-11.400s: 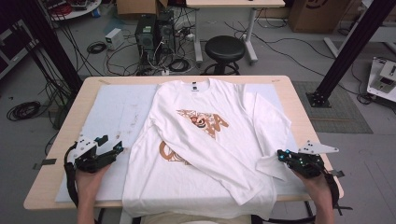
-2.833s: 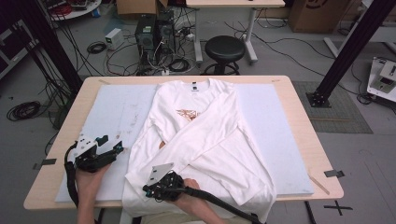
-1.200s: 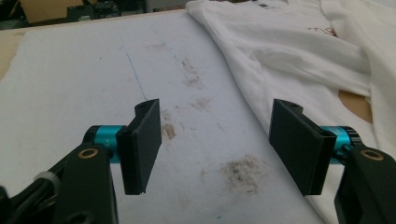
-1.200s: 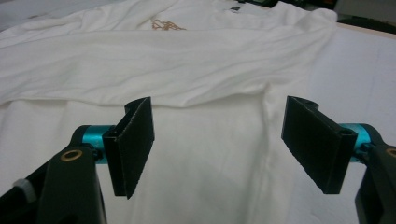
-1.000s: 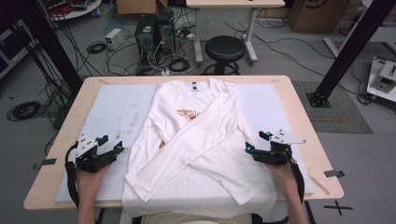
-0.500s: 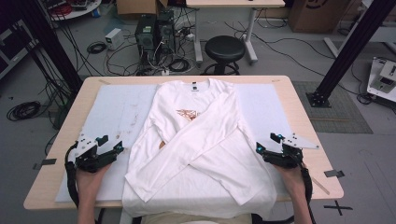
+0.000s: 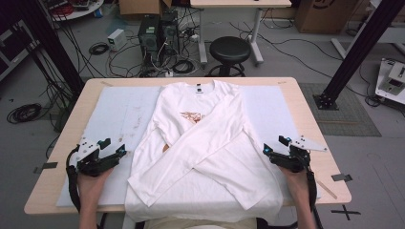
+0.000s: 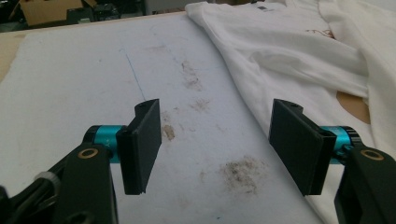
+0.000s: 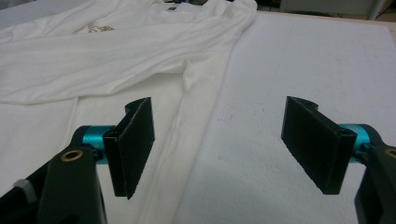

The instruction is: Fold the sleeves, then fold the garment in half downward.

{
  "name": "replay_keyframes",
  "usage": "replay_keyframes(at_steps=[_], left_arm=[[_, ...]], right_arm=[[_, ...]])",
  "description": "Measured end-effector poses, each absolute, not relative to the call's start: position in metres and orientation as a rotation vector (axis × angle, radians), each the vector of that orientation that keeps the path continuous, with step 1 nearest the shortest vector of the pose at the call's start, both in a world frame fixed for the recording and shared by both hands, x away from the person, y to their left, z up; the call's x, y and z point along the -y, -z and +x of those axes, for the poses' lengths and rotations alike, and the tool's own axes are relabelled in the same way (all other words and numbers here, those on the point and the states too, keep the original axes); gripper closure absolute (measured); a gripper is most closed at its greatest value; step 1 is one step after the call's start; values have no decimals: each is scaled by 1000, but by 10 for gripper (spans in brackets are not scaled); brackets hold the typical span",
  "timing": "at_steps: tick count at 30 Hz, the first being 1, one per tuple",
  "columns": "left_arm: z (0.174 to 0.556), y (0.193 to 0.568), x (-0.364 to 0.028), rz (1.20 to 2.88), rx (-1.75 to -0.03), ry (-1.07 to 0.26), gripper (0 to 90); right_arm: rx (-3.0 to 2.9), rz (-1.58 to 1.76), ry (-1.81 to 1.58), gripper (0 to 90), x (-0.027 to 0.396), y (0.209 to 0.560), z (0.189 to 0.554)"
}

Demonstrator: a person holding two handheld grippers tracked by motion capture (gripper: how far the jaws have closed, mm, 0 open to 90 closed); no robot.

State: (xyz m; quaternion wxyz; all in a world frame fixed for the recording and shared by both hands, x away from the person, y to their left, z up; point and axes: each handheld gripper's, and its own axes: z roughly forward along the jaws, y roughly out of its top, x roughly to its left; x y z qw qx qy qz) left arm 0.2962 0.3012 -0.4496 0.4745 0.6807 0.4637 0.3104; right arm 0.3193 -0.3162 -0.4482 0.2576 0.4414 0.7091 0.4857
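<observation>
On the wooden table (image 7: 305, 102), under the white mat (image 7: 112, 112) that covered most of its top, nothing had shifted since the earliest look; the mat still showed its brown smudges at about nine o'clock from the shirt. The white long-sleeved shirt (image 7: 205, 157) lay flat at the middle of the mat, collar toward twelve o'clock, hem hanging over the table edge at six. What had changed was the sleeves: at the start the garment was spread with its whole orange print (image 7: 192, 116) showing, and by now both sleeves lay folded across the chest in an X, one cuff ending near seven o'clock and the other near five, so that only the top of the print peeped out below the collar.

The right gripper (image 7: 277, 151) had moved most. A few seconds before it was stretched across to the shirt's seven o'clock corner; now it rested back at four o'clock, just beside the shirt's edge, its jaws standing wide apart with nothing between them, the mat and the garment's side visible through the gap in the right gripper view (image 9: 219, 149).

The left gripper (image 7: 114, 153) had stayed put at eight o'clock throughout, hovering over the stained mat (image 8: 215, 140), its jaws likewise wide and empty.
</observation>
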Motion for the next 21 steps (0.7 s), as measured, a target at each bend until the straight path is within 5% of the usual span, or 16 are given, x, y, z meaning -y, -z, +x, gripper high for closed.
replay_keyframes(at_steps=[18,21], left_arm=[[299,449,-302,1678,-1151,-741,350],[297,448,-298,1677,-1162,-722,415]], right_arm=[[-1934,1165,-1261,269,310,448,318],[-1946,1161,-1262,287,310,448,318]])
